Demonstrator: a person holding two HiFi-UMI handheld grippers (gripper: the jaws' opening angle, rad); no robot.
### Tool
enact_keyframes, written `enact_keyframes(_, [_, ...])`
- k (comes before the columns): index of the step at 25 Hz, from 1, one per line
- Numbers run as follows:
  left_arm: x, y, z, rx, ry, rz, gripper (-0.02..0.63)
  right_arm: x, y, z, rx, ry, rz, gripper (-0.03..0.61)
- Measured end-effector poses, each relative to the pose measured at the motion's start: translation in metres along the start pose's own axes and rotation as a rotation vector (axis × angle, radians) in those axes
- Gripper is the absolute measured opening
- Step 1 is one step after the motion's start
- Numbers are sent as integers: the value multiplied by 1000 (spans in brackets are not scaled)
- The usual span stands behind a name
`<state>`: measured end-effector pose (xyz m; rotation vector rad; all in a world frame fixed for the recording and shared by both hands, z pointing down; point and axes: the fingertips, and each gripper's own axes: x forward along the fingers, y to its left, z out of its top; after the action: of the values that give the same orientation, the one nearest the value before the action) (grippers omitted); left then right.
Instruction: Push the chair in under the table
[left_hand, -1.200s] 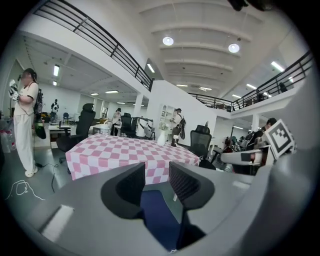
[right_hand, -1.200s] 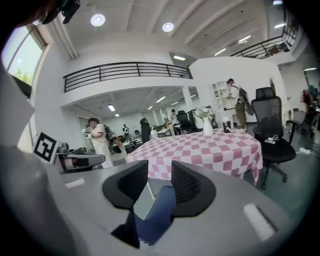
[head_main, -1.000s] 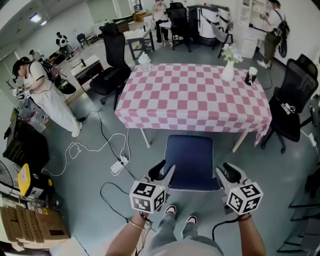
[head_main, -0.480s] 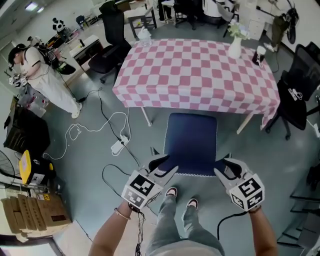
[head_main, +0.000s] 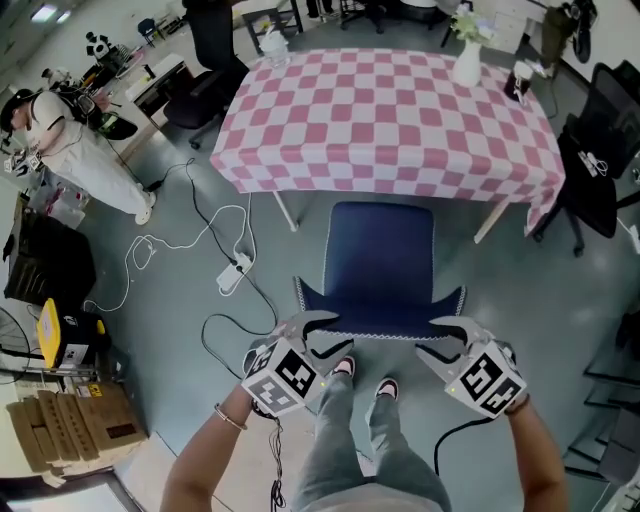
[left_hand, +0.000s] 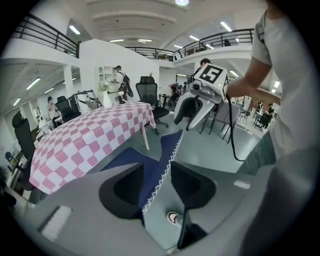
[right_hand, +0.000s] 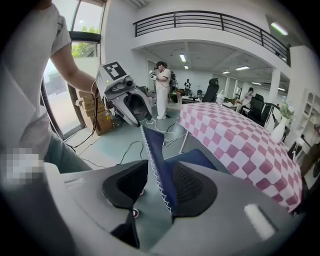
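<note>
A blue chair (head_main: 380, 255) stands in front of the table (head_main: 390, 110) with the pink checked cloth, its seat only partly under the table's edge. Its backrest (head_main: 380, 318), edged with white zigzag stitching, faces me. My left gripper (head_main: 322, 335) straddles the backrest's left top corner. In the left gripper view the stitched edge (left_hand: 167, 155) runs between the jaws, which are opening and stand apart from it on one side. My right gripper (head_main: 437, 340) straddles the right corner. There the backrest (right_hand: 155, 150) lies against one pad with a gap to the other.
Black office chairs stand at the table's right (head_main: 590, 190) and far left (head_main: 200, 60). A vase (head_main: 467, 62) and a cup (head_main: 517, 80) stand on the table. Cables and a power strip (head_main: 232, 278) lie on the floor at left. A person (head_main: 70, 150) stands beyond them. My shoes (head_main: 345, 368) are just behind the chair.
Both grippers have come down and rolled inward, from hovering behind the backrest to straddling its top corners. The left jaws have spread wider.
</note>
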<state>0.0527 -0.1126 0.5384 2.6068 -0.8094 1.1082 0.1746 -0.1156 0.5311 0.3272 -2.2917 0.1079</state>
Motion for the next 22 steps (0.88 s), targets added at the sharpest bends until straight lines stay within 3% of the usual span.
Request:
enact_keyframes(6, [17,-14,-14,120,88,-57,172,17,8,-14,-97,96,27,138])
enact_keyframes(13, [30,-11,-29,276,195,-62,172,36,6,-31,-205,238,9,138])
enact_keyframes(18, [43,-10,-40,326,243,-57,172,50,0,-44,-265,342,-7,138])
enact_keyframes(22, [51,-9,-43,317,249,-50,172,60,-2,-54,-260,401,0,138])
